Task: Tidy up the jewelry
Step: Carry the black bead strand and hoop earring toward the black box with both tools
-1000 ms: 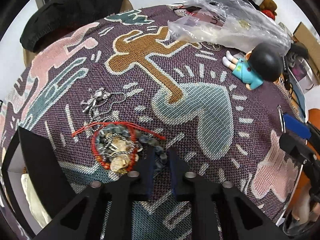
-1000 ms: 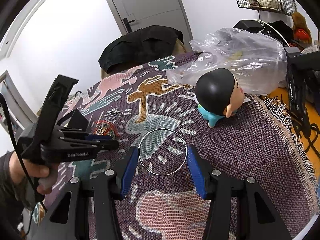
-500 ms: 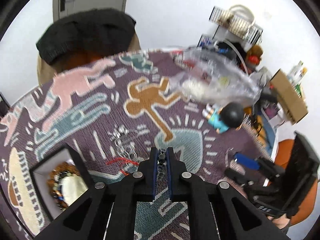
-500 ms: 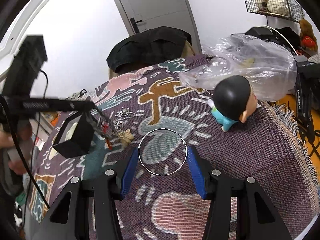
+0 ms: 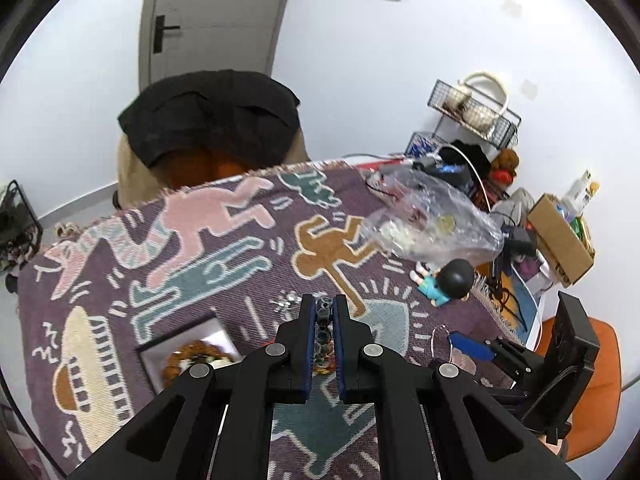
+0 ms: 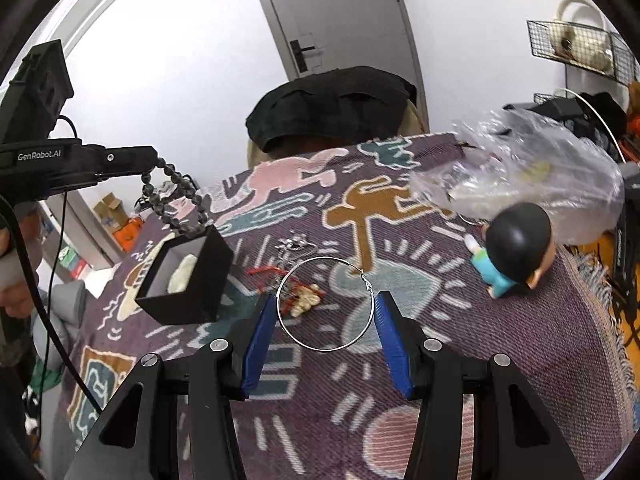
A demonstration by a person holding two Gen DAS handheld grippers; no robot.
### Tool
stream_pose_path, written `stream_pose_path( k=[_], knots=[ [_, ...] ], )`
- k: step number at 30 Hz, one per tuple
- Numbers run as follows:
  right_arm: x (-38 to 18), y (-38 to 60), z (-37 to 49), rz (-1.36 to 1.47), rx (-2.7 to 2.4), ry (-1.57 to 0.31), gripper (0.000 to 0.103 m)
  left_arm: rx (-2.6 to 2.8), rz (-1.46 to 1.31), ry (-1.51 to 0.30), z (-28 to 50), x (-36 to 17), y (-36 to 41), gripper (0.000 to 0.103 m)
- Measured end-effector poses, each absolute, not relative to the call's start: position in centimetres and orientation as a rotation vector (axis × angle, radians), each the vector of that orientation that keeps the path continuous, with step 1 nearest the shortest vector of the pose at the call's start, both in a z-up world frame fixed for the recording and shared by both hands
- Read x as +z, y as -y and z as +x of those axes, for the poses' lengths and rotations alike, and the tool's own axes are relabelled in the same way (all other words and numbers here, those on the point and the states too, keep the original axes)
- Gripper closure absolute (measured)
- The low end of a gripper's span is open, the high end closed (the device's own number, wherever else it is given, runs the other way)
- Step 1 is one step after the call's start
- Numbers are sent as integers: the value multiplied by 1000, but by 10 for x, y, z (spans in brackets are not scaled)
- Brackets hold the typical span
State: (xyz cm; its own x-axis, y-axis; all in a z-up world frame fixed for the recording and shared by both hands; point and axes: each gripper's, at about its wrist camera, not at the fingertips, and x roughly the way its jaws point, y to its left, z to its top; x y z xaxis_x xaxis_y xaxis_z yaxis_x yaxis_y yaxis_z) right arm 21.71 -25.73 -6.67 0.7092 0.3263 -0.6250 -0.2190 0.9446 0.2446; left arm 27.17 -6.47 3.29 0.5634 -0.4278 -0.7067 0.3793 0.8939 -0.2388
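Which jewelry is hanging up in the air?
The dark bead bracelet, dangling from the left gripper over the black box. The red string bracelet and silver chain lie on the blanket.

Bright even light, sharp, fisheye-warped edges.

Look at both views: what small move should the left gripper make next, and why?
Probably lower the bead bracelet into the open black box. The left gripper is shut on it, and the strand hangs just above the box, which already holds jewelry.

Rough woven cloth [image 6: 500, 360]; shiny thin metal hoop [image 6: 326, 303]
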Motion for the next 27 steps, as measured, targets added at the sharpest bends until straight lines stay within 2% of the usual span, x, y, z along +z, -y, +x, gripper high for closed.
stream_pose_path(
  k=[7,14,15,17,19,20,21,27],
  knots=[
    [-53,230,221,121,339,-708,52,-424,-85,-822,265,39,28,95],
    [-47,198,226,83,376,-709,52,-405,-122,-866,264,16,0,94],
    [-46,194,227,78,381,-709,52,-403,-129,-876,265,14,-4,90],
    [-44,183,230,64,393,-713,52,-387,-142,-892,266,8,-12,71],
    [-43,172,232,48,410,-716,52,-362,-162,-874,263,4,-25,21],
    [-42,166,234,43,419,-718,52,-349,-173,-854,260,3,-31,16],
    [-42,160,237,38,429,-722,52,-335,-189,-831,257,3,-40,15],
    [-46,124,255,35,493,-770,52,-269,-228,-805,247,-3,-81,15]
  ],
)
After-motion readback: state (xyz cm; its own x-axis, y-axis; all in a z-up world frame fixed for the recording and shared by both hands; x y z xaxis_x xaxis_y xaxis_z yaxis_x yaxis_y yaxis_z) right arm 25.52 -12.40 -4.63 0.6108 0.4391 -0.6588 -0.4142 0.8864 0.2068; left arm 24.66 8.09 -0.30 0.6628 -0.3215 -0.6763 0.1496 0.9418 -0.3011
